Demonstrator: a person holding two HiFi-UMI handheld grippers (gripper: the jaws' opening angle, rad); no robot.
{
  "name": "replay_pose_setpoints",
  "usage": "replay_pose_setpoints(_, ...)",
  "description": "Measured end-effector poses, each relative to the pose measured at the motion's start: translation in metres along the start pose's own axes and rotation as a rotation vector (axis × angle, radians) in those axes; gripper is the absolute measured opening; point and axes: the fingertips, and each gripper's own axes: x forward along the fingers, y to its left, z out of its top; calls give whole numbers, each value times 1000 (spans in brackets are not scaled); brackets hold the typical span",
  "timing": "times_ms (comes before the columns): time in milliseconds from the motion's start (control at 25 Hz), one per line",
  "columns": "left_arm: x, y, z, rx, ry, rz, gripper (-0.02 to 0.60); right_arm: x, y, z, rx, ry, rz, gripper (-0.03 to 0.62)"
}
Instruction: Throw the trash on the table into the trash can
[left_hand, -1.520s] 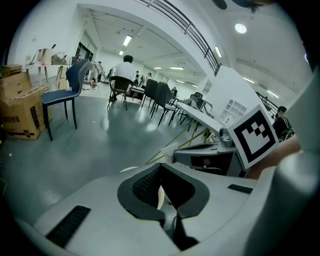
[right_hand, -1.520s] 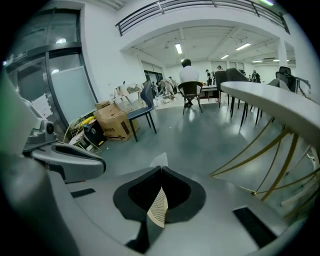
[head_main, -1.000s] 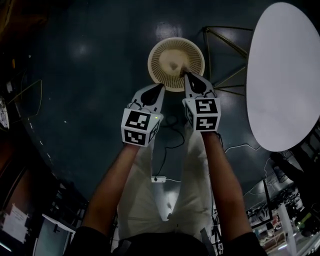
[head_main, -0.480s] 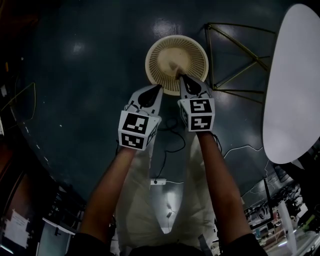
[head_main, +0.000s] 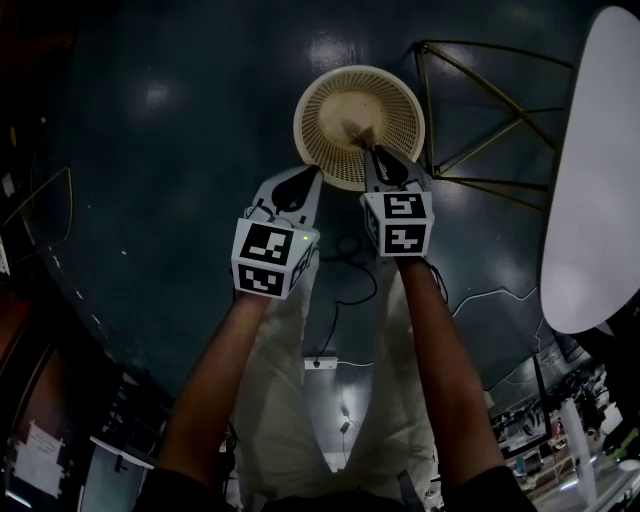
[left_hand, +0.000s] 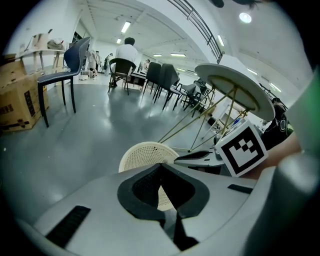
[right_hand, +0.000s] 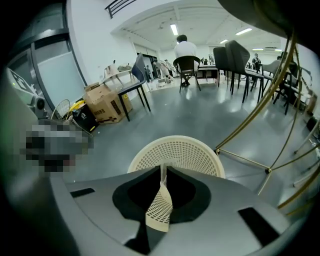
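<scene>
The right gripper (head_main: 374, 152) clamps the rim of the cream perforated plastic trash can (head_main: 322, 92), the left gripper (head_main: 312, 172) beside it, fingers closed empty, the white oval bench (head_main: 600, 180) nearby seemingly cleared.

One cream trash can (head_main: 358, 120) on the floor; right of the trash can, one white table (head_main: 590, 200); toward the person from it, one power strip (head_main: 318, 361).

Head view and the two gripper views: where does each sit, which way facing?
Head view: on the head, steeply down at floor; forearms, left gripper, right gripper show.
Left gripper view: on that gripper, along its jaws toward trash can; right gripper's cube at right.
Right gripper view: along its jaws, shut on the trash can's rim.
Shared: trash can in all.
</scene>
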Motion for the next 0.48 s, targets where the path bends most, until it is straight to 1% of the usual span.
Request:
replay_pose_setpoints(80, -1, 1, 1, -1, -2, 3, 14, -1, -1, -1, 9, 6, 3, 37)
replay_pose_setpoints(160, -2, 1, 0, 0, -1, 4, 14, -2, -1, -3, 18, 18, 13, 83)
replay_pose_setpoints(400, -11, -3, 4, 2, 0, 0, 14, -16, 5, 8, -2, 2, 9, 83)
replay_pose_setpoints(480, -16, -7, 8, 16, -3, 5, 14, -24, 7, 15, -5, -8, 14, 83)
